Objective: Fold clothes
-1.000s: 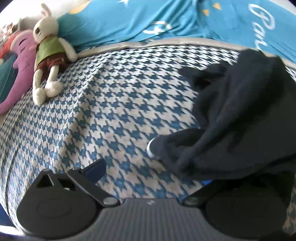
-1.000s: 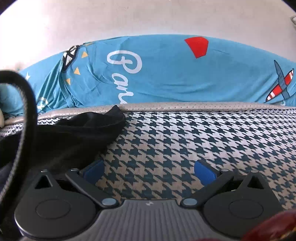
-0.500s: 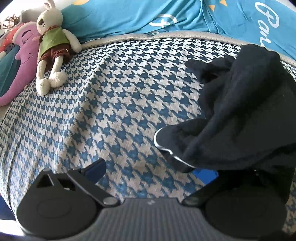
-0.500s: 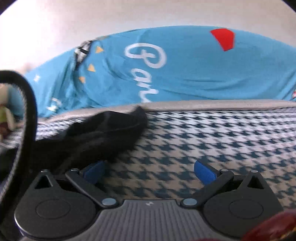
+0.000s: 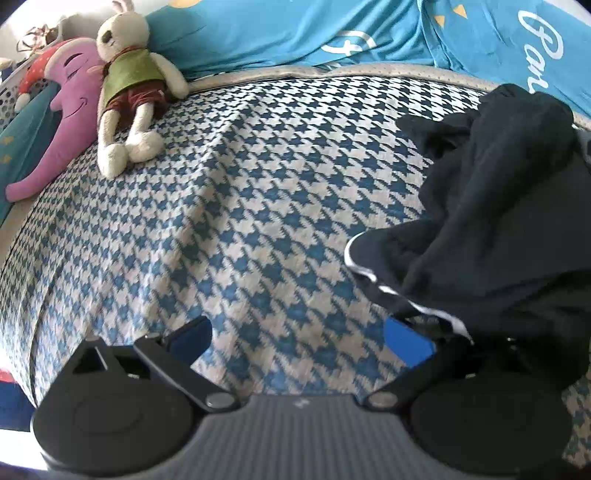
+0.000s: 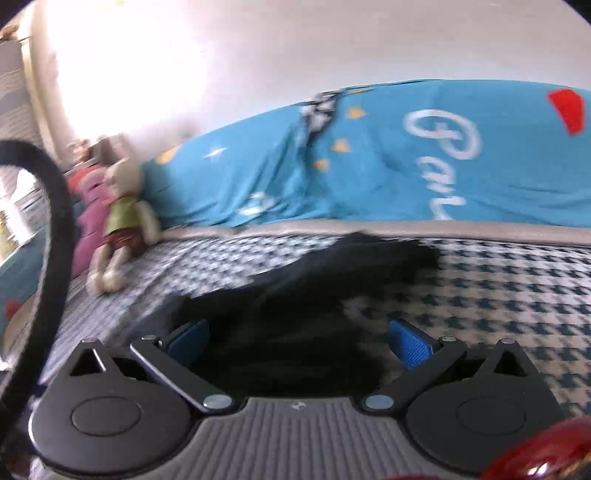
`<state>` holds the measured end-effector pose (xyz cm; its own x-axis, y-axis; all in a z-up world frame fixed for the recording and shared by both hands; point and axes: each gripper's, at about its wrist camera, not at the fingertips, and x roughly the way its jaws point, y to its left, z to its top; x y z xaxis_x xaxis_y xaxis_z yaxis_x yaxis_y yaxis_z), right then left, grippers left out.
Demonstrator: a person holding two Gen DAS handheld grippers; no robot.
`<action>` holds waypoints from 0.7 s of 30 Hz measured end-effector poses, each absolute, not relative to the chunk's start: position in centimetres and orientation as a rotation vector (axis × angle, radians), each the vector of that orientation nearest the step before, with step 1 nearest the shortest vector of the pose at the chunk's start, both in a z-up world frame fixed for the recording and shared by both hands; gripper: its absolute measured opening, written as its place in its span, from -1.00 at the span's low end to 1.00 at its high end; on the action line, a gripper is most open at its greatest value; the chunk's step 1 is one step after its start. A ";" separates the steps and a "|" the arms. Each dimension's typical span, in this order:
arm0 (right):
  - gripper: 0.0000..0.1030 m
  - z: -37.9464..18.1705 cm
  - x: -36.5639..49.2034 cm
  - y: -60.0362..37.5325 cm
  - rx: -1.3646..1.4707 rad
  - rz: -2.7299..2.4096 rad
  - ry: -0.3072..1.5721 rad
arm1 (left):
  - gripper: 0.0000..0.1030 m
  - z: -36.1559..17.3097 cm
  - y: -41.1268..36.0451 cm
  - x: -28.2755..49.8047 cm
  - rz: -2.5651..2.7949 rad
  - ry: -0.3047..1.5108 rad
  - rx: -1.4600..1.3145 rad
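Observation:
A crumpled black garment [image 5: 498, 229] with a white-striped hem lies on the houndstooth bed cover [image 5: 240, 221], at the right of the left wrist view. My left gripper [image 5: 299, 338] is open just left of the heap; the cloth drapes over its right finger [image 5: 410, 341]. In the right wrist view the same black garment [image 6: 314, 302] fills the middle, blurred by motion. My right gripper [image 6: 299, 341] is open, with the cloth lying between and beyond its blue pads, which are not closed on it.
A rabbit plush [image 5: 127, 85] and a purple moon cushion [image 5: 59, 122] lie at the far left of the bed. A blue printed duvet [image 5: 332, 29] is bunched along the far edge by the wall. A black cable [image 6: 55, 221] loops at the right view's left.
My right gripper has swung left, so the black garment now sits between its fingers. My left gripper has drawn back a little, uncovering its right pad and the garment's striped hem.

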<state>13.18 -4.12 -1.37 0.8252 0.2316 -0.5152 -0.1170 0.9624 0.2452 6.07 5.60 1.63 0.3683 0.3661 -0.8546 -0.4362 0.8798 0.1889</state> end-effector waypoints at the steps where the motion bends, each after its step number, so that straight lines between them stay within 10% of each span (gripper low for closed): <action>1: 1.00 -1.3 12.9 -3.4 0.187 0.198 0.578 | 1.00 1.8 5.7 5.7 0.518 1.073 -0.077; 21: 1.00 0.3 8.0 4.3 0.028 0.415 0.602 | 1.00 2.5 5.7 -0.7 0.581 1.047 -0.107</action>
